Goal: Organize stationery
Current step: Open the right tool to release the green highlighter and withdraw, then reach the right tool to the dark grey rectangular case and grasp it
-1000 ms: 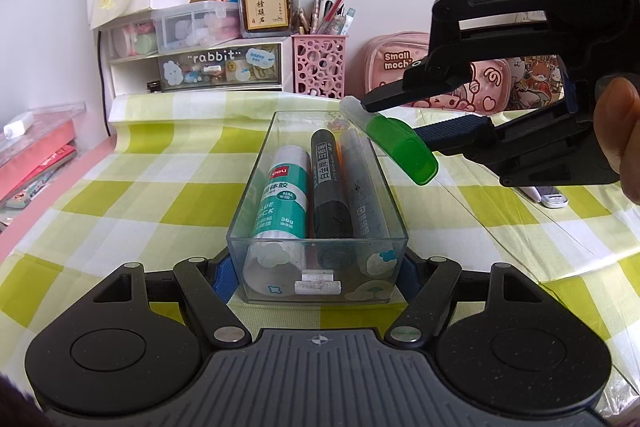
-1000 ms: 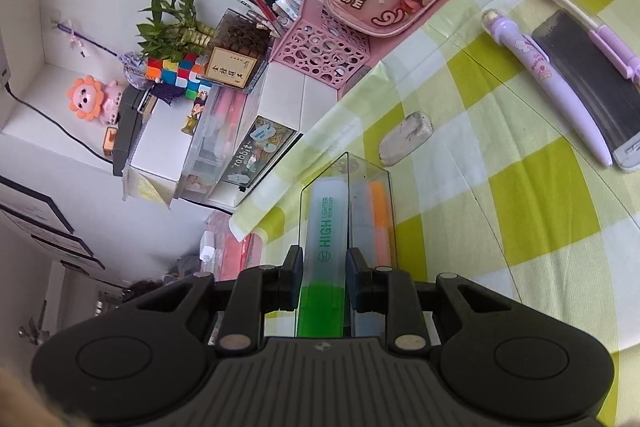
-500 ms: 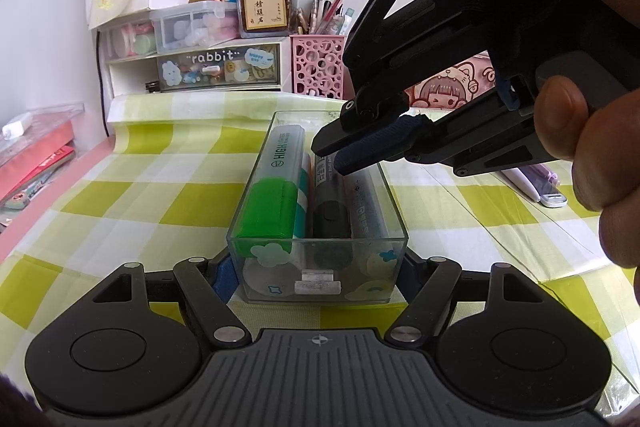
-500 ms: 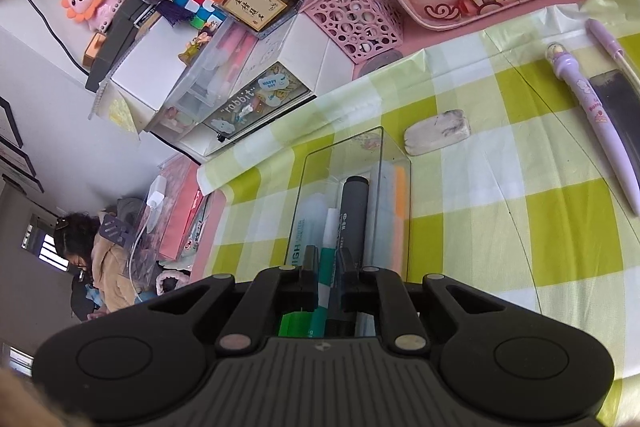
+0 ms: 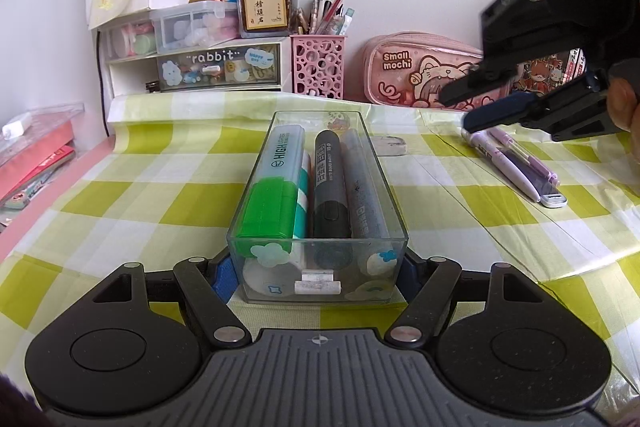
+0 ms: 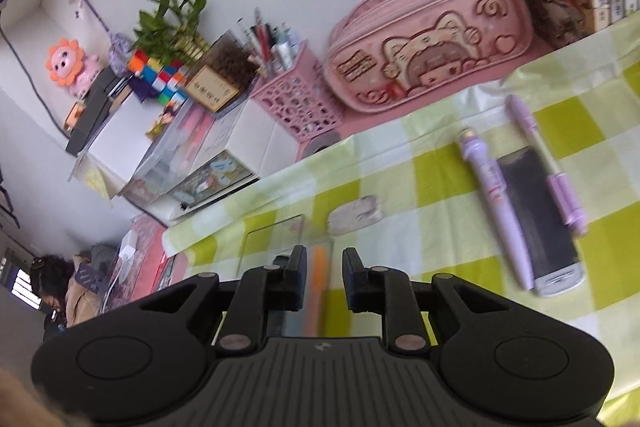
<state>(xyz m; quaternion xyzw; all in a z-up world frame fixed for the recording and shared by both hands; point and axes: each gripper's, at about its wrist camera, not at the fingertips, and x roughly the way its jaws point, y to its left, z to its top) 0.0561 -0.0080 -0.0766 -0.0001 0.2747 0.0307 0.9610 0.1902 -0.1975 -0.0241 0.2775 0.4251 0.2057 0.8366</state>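
Left gripper (image 5: 318, 269): fingers clamped on the near end of the clear box (image 5: 256, 227), one on each side wall, holding it on the checked cloth (image 5: 120, 203)
Box: holds a green highlighter (image 5: 276, 195) on its left side atop a glue stick, a black marker (image 5: 330, 187) in the middle and a grey pen (image 5: 362, 187) on the right, all lying lengthwise
Right gripper (image 6: 323, 281): jaws have just been opening and stand a little apart with nothing pinched; in its own view the box's far end lies below and beyond the tips
Right gripper, seen from the left: raised to the right of the box, well clear of it, above the purple pens (image 5: 508, 163)
Eraser (image 5: 390, 143): on the cloth just behind the box
Back row: pink pen cup (image 5: 318, 67), pink case (image 5: 420, 69)
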